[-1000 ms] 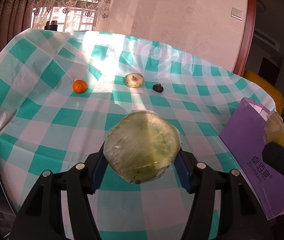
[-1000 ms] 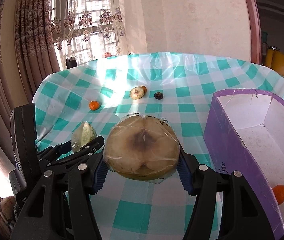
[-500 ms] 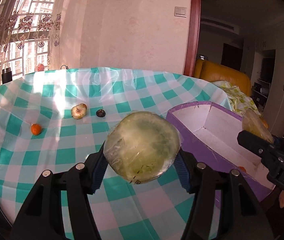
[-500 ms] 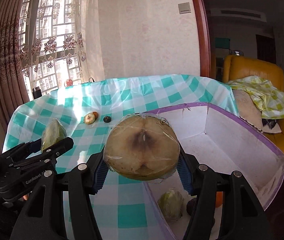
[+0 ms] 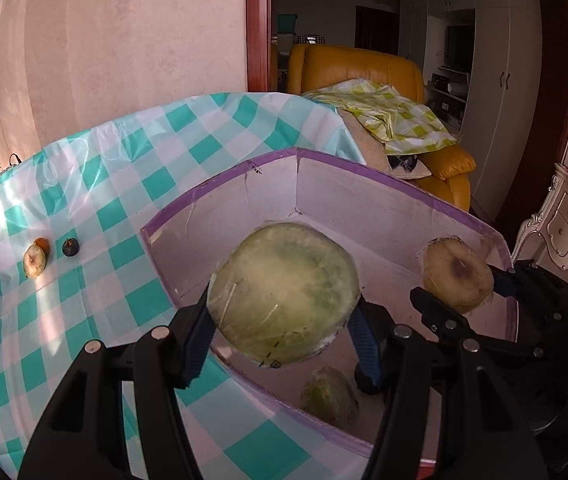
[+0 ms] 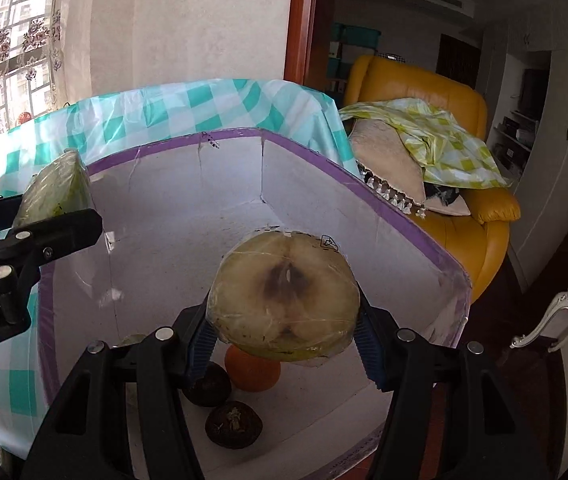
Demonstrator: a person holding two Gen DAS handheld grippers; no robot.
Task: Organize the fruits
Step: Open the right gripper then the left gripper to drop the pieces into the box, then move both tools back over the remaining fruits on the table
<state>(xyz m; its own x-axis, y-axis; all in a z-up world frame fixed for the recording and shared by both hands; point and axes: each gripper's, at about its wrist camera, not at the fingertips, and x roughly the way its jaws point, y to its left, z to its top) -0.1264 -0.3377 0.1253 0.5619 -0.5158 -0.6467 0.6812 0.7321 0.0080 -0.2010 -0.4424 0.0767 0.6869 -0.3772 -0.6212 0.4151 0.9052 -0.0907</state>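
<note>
Left gripper (image 5: pixel 284 316) clamped on wrapped green melon half (image 5: pixel 284 294); right gripper (image 6: pixel 284 320) clamped on wrapped browned apple half (image 6: pixel 281 294). Both above purple box (image 6: pixel 384 200).

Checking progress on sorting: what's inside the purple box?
Purple box holds an orange, two dark fruits and a wrapped green piece; held fruit halves hide part of its floor.

the box (image 6: pixel 364 184) is open on top, its far floor bare. on its near floor lie an orange (image 6: pixel 252 374), two dark fruits (image 6: pixel 232 424) and a wrapped green piece (image 5: pixel 330 398). left of the box, the counter (image 5: pixel 123 168) carries small fruits (image 5: pixel 35 260), well apart.
</note>
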